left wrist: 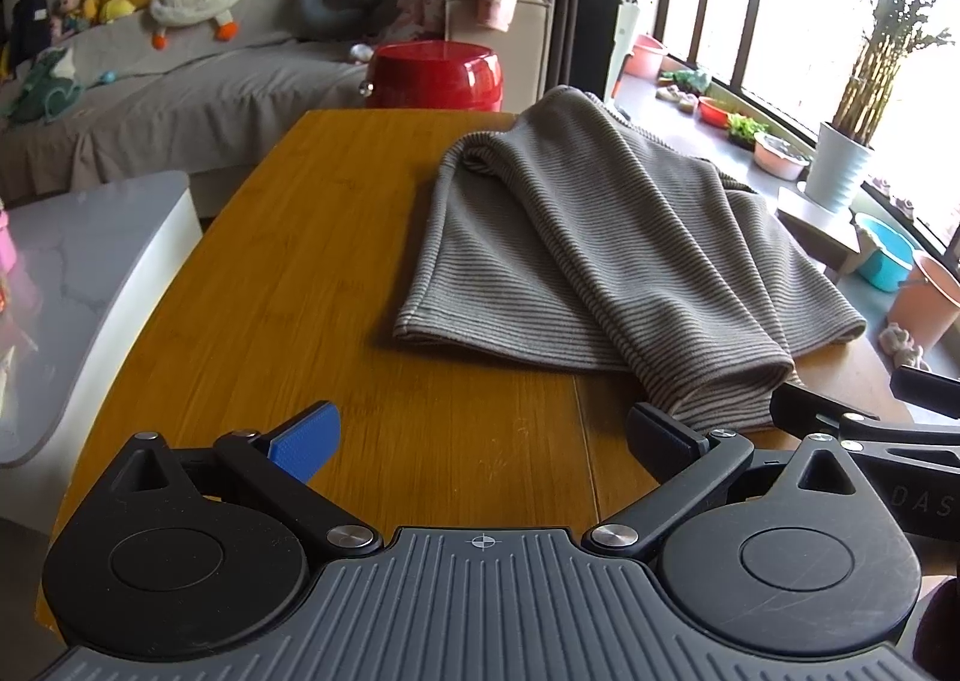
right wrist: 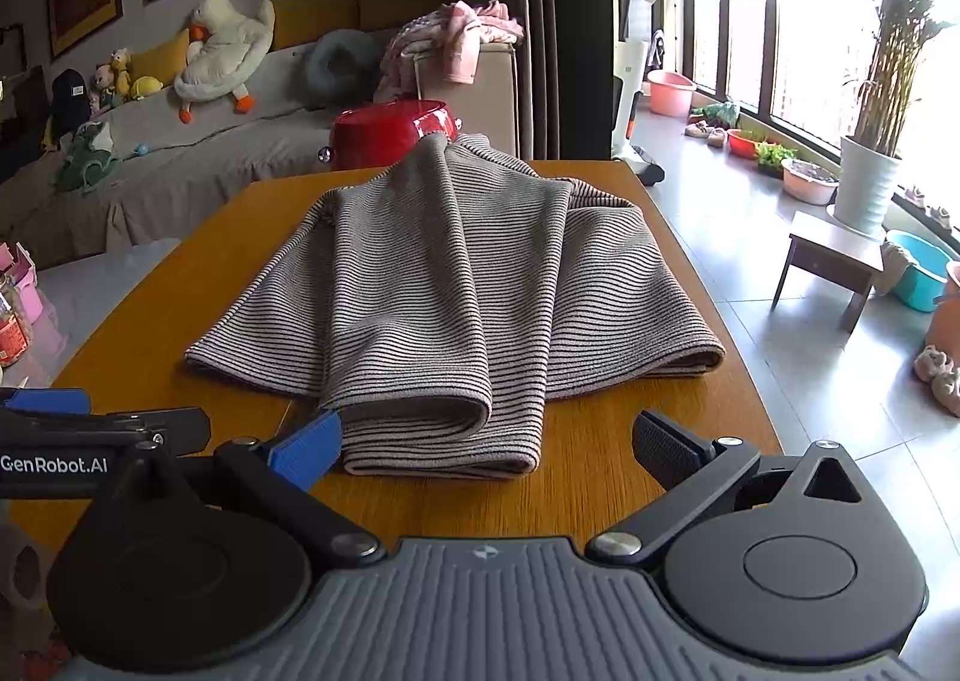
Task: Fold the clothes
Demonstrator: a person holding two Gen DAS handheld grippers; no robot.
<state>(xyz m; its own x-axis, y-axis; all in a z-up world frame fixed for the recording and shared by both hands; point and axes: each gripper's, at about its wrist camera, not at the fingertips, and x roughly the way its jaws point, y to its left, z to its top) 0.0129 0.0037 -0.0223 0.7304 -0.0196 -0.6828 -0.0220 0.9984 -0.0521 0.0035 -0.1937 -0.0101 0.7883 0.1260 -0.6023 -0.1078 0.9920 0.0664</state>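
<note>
A grey striped garment [left wrist: 576, 261] lies partly folded on the wooden table [left wrist: 312, 261], with a long folded part reaching toward the near edge. My left gripper [left wrist: 480, 441] is open and empty, low over the table just left of the garment's near end. In the right wrist view the garment [right wrist: 444, 285] lies straight ahead on the table [right wrist: 606, 477]. My right gripper [right wrist: 486, 447] is open, its jaws either side of the near folded end, holding nothing. The left gripper [right wrist: 90, 423] shows at the left edge there.
A red stool [left wrist: 438, 75] stands beyond the table's far end. A grey sofa [left wrist: 180, 81] with plush toys lies behind. A white marble table [left wrist: 72, 285] is at the left. Basins, plants and a small stool [right wrist: 834, 261] stand on the floor at the right.
</note>
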